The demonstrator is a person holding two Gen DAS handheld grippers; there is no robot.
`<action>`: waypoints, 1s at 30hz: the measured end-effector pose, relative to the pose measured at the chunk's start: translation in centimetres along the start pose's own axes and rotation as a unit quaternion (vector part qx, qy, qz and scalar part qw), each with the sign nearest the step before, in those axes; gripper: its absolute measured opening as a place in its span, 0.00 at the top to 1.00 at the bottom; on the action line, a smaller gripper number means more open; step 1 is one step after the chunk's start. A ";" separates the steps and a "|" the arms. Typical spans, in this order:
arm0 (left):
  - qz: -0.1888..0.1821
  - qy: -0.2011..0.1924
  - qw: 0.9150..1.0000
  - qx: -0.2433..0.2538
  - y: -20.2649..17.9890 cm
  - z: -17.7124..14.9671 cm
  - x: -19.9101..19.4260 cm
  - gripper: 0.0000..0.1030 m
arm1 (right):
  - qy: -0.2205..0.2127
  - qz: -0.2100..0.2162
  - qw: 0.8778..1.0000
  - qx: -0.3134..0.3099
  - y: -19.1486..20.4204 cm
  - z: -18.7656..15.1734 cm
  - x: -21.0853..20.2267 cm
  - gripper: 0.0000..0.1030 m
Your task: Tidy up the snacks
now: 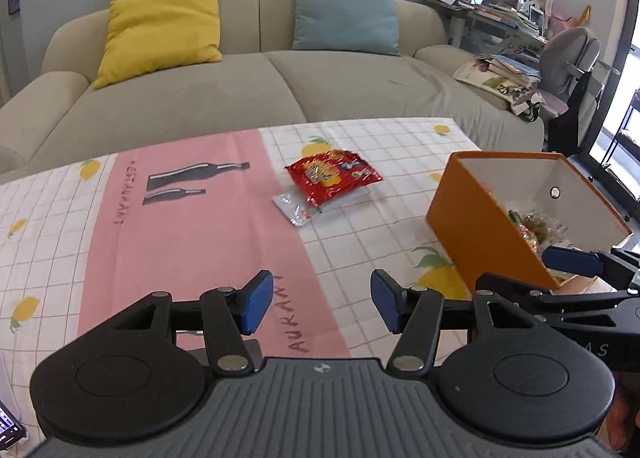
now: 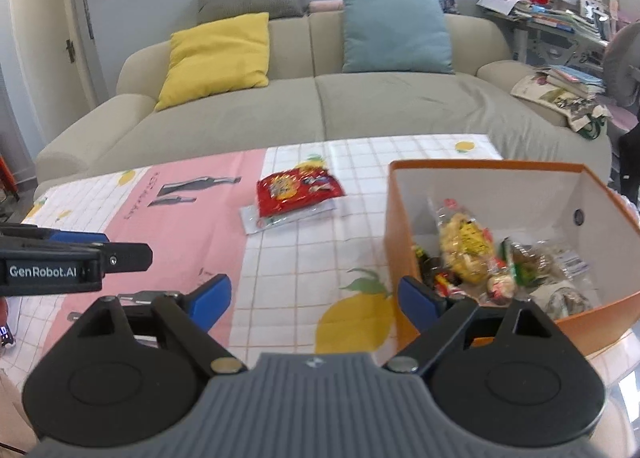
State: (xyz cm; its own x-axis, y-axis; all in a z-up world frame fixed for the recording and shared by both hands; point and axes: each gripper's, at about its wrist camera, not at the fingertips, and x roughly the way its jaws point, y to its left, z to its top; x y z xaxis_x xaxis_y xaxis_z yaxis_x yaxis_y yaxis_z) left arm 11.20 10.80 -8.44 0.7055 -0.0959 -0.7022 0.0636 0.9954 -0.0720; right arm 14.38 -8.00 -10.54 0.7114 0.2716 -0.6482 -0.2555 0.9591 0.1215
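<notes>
We are holding the left gripper (image 1: 322, 304) low in the frame over the pink band of the tablecloth (image 1: 192, 242), its blue pads standing wide apart with nothing between them. The right gripper (image 2: 314, 300) is likewise gaping wide and empty above a printed lemon, its right pad sitting in front of the near corner of the orange box (image 2: 404, 226); whether it touches we cannot tell. The red snack packet (image 1: 332, 174) is lying at mid-frame on a clear wrapper (image 1: 298, 210), well apart from both grippers, with open cloth between. Behind the table a beige sofa (image 1: 240, 94) is carrying a yellow cushion (image 1: 160, 32) and a teal cushion (image 1: 346, 10); a cluttered desk (image 1: 492, 2) is filling the upper right. Only the right wrist view is looking into the box, showing a yellow snack bag (image 2: 466, 246) and other wrapped snacks; it also shows a door at upper left.
</notes>
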 end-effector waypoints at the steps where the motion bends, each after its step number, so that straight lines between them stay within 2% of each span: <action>1: -0.001 0.003 1.000 0.001 0.2 0.1 0.3 0.36 | 0.002 0.000 1.000 -0.006 0.3 0.1 0.5 0.16; 6: -0.008 0.007 1.000 0.015 1.4 1.2 1.9 0.36 | 0.006 -0.002 0.999 -0.034 1.3 1.2 3.0 0.18; 9: -0.014 0.010 1.000 0.013 2.1 2.4 3.4 0.36 | 0.011 -0.005 0.999 -0.043 1.7 2.2 5.1 0.24; 11: -0.018 0.016 1.000 0.013 2.5 3.3 4.6 0.42 | 0.016 -0.009 0.999 -0.038 1.7 3.0 6.6 0.29; 13: -0.024 0.017 0.999 0.013 2.8 4.0 5.9 0.42 | 0.020 -0.011 0.999 -0.035 1.7 3.8 8.1 0.31; 15: -0.028 0.022 0.999 0.001 3.2 4.9 7.4 0.42 | 0.024 -0.017 0.999 -0.040 1.7 4.4 9.9 0.34; 20: -0.049 0.034 0.998 -0.036 4.2 6.7 11.7 0.42 | 0.040 -0.035 0.997 -0.050 1.6 5.9 14.1 0.54; 30: -0.072 0.077 0.991 -0.081 5.1 7.8 19.6 0.54 | 0.053 -0.062 0.997 -0.014 0.6 6.9 20.0 0.60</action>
State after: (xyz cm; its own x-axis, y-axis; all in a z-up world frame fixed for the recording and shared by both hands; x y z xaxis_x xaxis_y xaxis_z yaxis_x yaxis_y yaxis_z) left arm 30.89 14.04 -17.02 0.5810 -0.2488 -0.7749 0.0327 0.9585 -0.2832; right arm 32.93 -1.47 -18.23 0.6665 0.1406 -0.7321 -0.1902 0.9816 0.0154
